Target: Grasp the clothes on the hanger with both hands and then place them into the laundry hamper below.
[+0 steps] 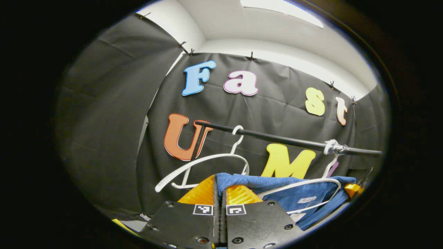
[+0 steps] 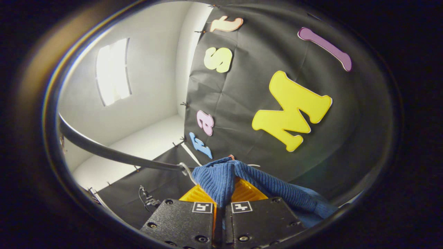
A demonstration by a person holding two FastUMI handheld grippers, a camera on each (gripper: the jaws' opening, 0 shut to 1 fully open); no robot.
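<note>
Tongs of both grippers clamp a blue knit garment (image 1: 294, 188) up at the rail (image 1: 277, 138). In the left gripper view, the left tongs (image 1: 219, 192) are pressed together on a fold of the cloth, which stretches off to the right over a white hanger (image 1: 311, 183) hooked on the black rail; an empty white hanger (image 1: 204, 162) hangs beside it to the left. In the right gripper view, the right tongs (image 2: 221, 193) pinch a bunched ridge of the same garment, which trails away to the right, with the rail curving past on the left.
</note>
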